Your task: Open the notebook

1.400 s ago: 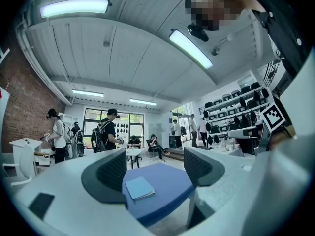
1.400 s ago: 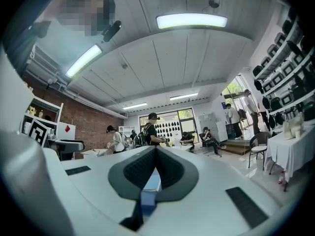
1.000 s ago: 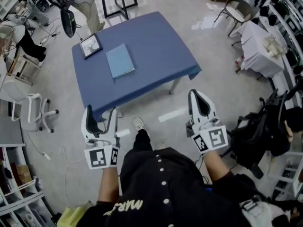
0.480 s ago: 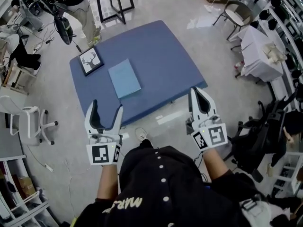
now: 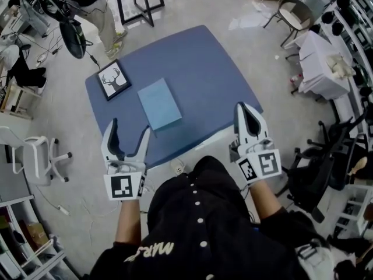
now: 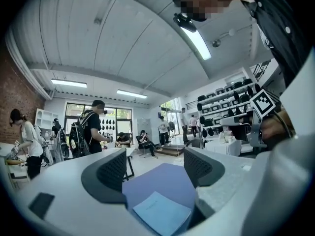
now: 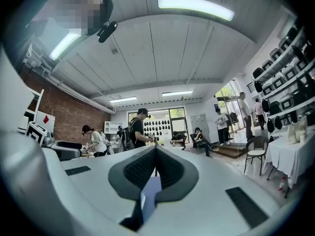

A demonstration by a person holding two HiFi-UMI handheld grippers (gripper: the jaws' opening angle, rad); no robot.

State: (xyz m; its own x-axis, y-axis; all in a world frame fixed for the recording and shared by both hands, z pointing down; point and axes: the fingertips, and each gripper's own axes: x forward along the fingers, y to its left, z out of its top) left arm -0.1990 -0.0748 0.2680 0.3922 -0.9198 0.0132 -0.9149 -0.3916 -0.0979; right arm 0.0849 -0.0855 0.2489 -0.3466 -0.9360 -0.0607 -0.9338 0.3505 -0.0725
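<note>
Closing in over the last second, I have brought both claws up to the near edge of the blue surface (image 5: 201, 69), which sat well ahead of them before. I judge the approach nearly done and the opening not begun.

Head view: the light-blue notebook (image 5: 159, 104) lies shut and flat toward the near-left part of the surface, just beside a framed antler picture (image 5: 114, 79) at the left corner. My left claw (image 5: 129, 128) is spread wide and empty, over the near edge just short of the notebook. My right claw (image 5: 243, 108) is by the near-right corner.

Left gripper view: the notebook (image 6: 161, 213) sits lined up in the gap of the left claw (image 6: 153, 166), an alignment the head view only hints at.

Right gripper view: the right claw (image 7: 155, 154) is pressed together on nothing. No notebook shows here, only a blue sliver of the surface (image 7: 150, 193).
</note>
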